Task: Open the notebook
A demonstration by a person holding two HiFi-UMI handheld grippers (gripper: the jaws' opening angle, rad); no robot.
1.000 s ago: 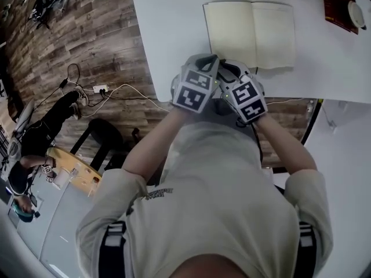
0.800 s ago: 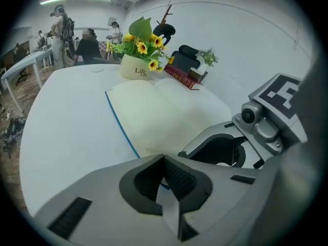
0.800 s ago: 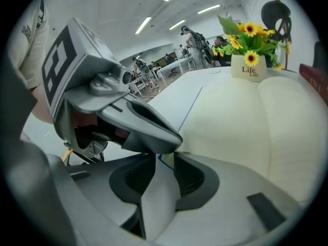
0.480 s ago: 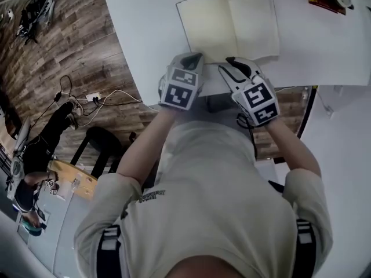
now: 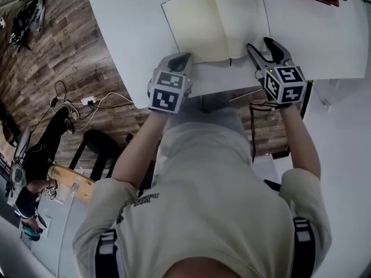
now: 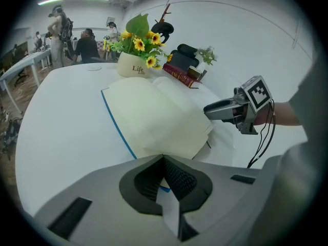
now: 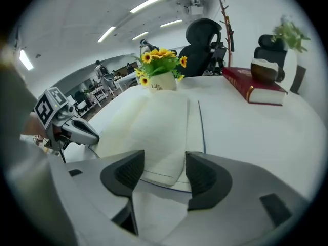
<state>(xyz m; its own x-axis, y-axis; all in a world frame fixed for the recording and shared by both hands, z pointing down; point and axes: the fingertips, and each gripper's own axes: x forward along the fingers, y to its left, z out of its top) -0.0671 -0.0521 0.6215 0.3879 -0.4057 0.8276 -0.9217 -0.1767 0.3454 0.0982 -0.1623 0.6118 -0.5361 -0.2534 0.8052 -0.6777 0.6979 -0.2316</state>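
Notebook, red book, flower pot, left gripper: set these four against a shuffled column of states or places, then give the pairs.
Things:
1. notebook
2. red book
3. flower pot
4. left gripper

States or places:
A. jaws together
B. holds yellow flowers
C. lies open on the white table
D. closed, lying flat

Pairs: 1-C, 2-D, 3-B, 4-A

Notebook (image 5: 214, 22): open, lying flat.
Both cream pages face up and are blank, with the gutter near the middle and a thin blue cover edge around them. It rests on the white table (image 5: 133, 33), near its front edge.
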